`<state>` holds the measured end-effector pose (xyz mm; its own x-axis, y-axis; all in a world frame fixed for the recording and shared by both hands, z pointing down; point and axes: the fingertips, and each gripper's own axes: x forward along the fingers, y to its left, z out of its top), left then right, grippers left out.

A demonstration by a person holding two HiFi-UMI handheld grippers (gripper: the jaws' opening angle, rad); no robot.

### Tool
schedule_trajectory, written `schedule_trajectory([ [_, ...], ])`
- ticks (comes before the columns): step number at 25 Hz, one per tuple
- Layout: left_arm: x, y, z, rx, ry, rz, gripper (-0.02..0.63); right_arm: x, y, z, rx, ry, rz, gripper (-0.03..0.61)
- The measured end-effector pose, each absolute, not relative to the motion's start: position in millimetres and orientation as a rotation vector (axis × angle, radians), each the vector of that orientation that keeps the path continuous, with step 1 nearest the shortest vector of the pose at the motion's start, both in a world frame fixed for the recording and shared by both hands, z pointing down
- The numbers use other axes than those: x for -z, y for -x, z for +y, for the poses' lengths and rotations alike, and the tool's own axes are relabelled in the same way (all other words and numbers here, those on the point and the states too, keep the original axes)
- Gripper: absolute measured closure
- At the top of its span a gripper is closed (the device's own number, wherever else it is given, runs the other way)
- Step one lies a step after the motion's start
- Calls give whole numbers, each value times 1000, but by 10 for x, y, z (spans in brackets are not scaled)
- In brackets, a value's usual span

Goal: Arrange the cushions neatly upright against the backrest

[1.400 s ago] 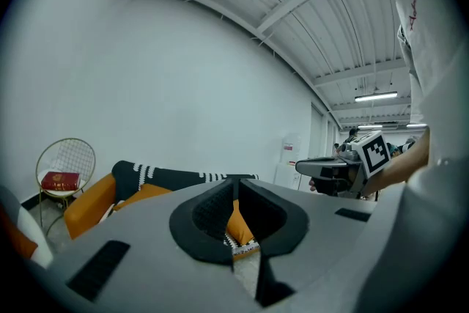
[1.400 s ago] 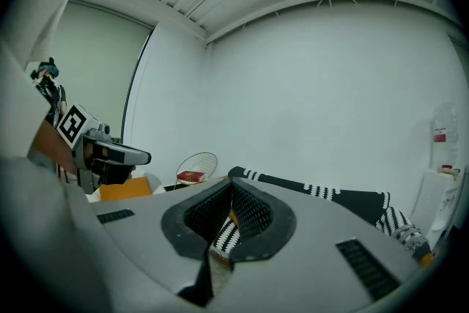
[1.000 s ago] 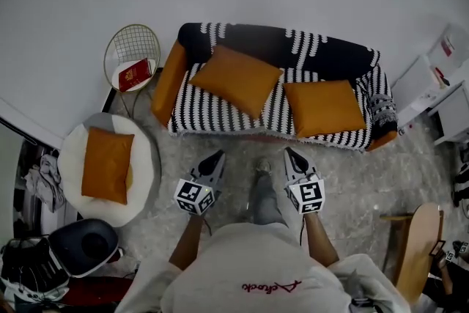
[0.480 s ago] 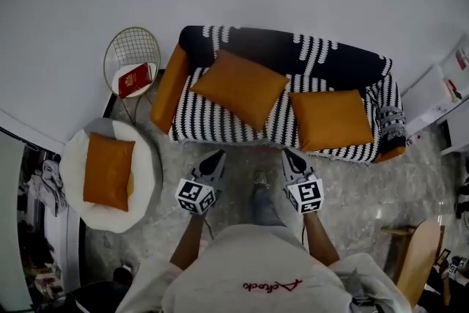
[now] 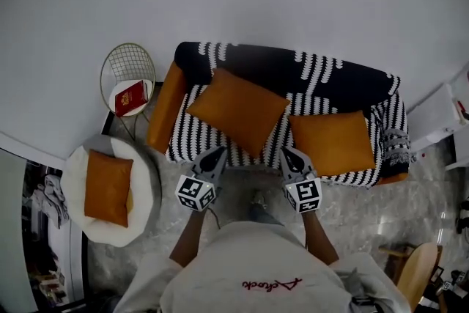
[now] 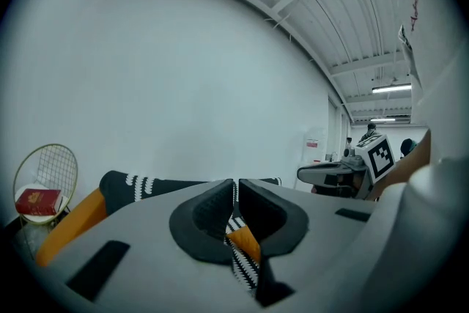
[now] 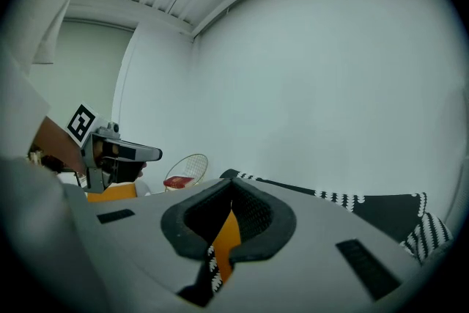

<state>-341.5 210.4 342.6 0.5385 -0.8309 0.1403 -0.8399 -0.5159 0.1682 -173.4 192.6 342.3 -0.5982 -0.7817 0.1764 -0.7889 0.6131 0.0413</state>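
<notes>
While both tools are closed tight on nothing, the left gripper (image 5: 215, 155) and right gripper (image 5: 287, 154) point side by side at the front edge of the striped sofa (image 5: 196, 130). Open floor (image 5: 355, 203) lies right of the right gripper. Ahead of the left gripper a large cushion (image 5: 238, 111) lies skewed on the seat; a second cushion (image 5: 331, 143) lies flat, ahead and right of the right gripper, below the backrest (image 5: 293, 68). Left of the left gripper, a round white seat (image 5: 146, 179) holds a third cushion (image 5: 108, 187). Farther left and ahead, a wire basket stand (image 5: 130, 59) holds a red book (image 5: 128, 97).
</notes>
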Motion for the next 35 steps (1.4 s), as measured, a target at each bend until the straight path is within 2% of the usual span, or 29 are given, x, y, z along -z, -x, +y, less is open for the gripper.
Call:
schedule_trajectory([
  [17, -3605, 3490, 1135, -113, -2496, -1448, 568, -3613, 1780, 840, -129, -1256, -2670, 551],
  [27, -3838, 3922, 492, -138, -2444, -1439, 568, -3817, 2068, 270, -190, -1261, -2620, 551],
  [35, -4226, 4363, -195, -210, -2394, -1381, 568, -4295, 2249, -226, -335, -1291, -2509, 551],
])
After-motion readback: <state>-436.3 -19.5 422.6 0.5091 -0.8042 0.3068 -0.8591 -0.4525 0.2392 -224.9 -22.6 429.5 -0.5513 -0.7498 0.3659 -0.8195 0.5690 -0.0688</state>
